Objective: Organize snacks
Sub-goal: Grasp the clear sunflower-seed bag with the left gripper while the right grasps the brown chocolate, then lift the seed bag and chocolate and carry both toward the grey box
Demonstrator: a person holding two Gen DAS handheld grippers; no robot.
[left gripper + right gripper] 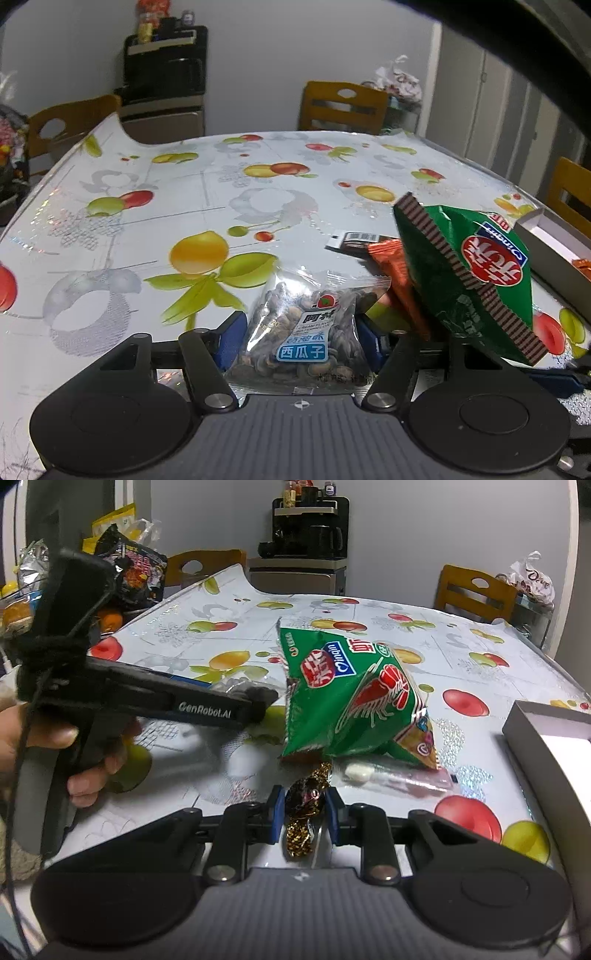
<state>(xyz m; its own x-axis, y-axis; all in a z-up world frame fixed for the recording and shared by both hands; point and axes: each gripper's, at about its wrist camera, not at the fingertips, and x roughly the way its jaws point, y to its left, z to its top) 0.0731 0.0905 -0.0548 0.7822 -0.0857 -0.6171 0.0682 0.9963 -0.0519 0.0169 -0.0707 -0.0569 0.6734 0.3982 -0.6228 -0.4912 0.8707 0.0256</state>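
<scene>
While lifted clear of the fruit-print tablecloth (110,236), clamped between the blue pads of the left gripper (301,338): a clear packet of melon seeds (306,332). Pinched in the right gripper (306,814), low over the cloth: a dark foil-wrapped candy (304,805) with gold twisted ends. Just ahead, lying on the table: a green shrimp-chip bag (351,698), touching an orange wrapper (397,266) and a clear pink-tinted sachet (399,777). At the right edge: an open grey box (546,720).
</scene>
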